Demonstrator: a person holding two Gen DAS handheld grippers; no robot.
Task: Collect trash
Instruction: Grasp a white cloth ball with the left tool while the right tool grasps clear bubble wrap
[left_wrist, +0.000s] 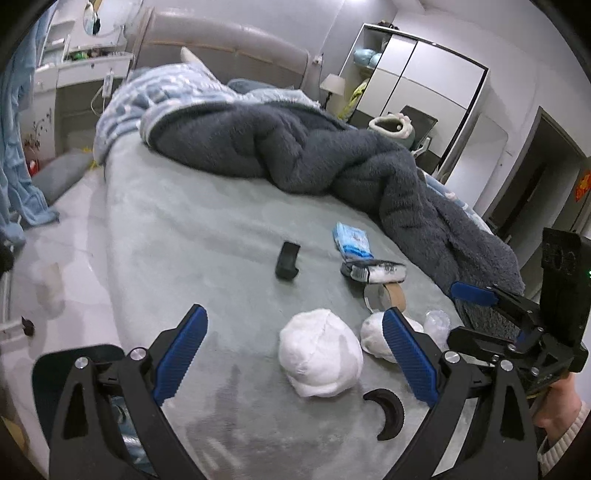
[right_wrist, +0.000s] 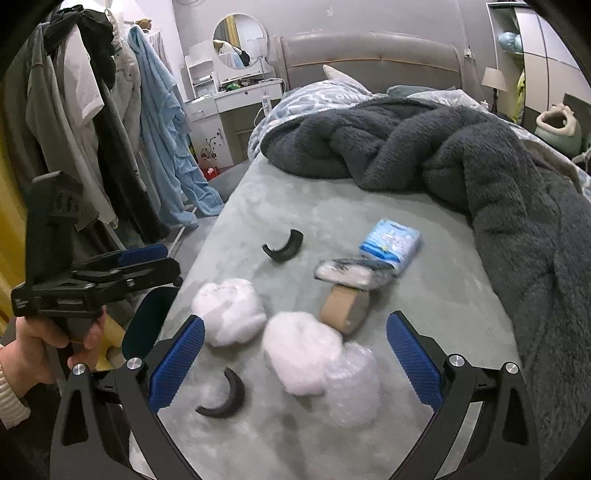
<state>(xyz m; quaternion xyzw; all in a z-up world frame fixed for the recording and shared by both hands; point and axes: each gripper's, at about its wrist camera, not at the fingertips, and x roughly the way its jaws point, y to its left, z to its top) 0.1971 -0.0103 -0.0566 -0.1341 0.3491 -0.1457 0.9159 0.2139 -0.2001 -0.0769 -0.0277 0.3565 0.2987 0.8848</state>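
While both tools hover above the foot of the bed, the items stand as follows.

Left hand-held gripper (left_wrist: 295, 354): jaws spread wide, holding nothing; blue pads either side of the nearer wad.
Right hand-held gripper (right_wrist: 295, 362): jaws spread wide, empty; seen from the left wrist view at 3 o'clock, gripped by a hand (left_wrist: 561, 406) in a ribbed cream cuff.
Bed (left_wrist: 184, 229): grey-green plush cover, bearing all the trash.
White wad, nearer (left_wrist: 319, 358): lies between the left pads, just off centre toward 3 o'clock.
White wad, second (right_wrist: 301, 350): at the centre of the right wrist view, touching the clear plastic wrap.
Clear plastic wrap (right_wrist: 351, 384): crumpled, at 5 o'clock from the second wad.
Black crescent piece (left_wrist: 386, 413): on the cover at 5 o'clock from the nearer wad, apart from it.
Second black curved piece (right_wrist: 282, 247): at 12 o'clock from the wads, well apart.
Tape roll (right_wrist: 343, 308): brown, tilted, touching the second wad's far edge.
Speckled packet (right_wrist: 352, 275): rests on the roll.
Blue tissue pack (right_wrist: 391, 243): just beyond the packet, at 1 o'clock.
Dark grey blanket (left_wrist: 295, 147): heaped across the far half of the bed.
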